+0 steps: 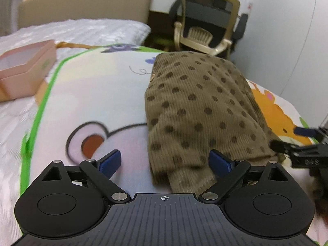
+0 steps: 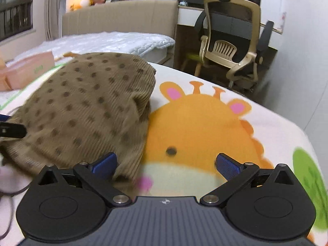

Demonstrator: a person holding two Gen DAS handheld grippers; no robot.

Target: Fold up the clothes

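A brown corduroy garment with dark dots [image 1: 196, 110] lies folded in a thick bundle on a cartoon-print blanket [image 1: 98, 94]. My left gripper [image 1: 164, 164] is open just in front of the bundle's near edge, where a ribbed cuff sticks out between its blue pads. The same garment [image 2: 82, 110] fills the left half of the right wrist view. My right gripper [image 2: 166, 166] is open at the bundle's right near corner, over the giraffe print [image 2: 196, 131]. The right gripper's fingers [image 1: 297, 145] show at the left view's right edge.
A pink box [image 1: 26, 69] sits on the bed at the left. Beyond the blanket are a white quilt [image 1: 82, 28] and a beige headboard [image 2: 121, 16]. An office chair [image 2: 231, 41] and desk stand past the bed's far right side, by a white wall.
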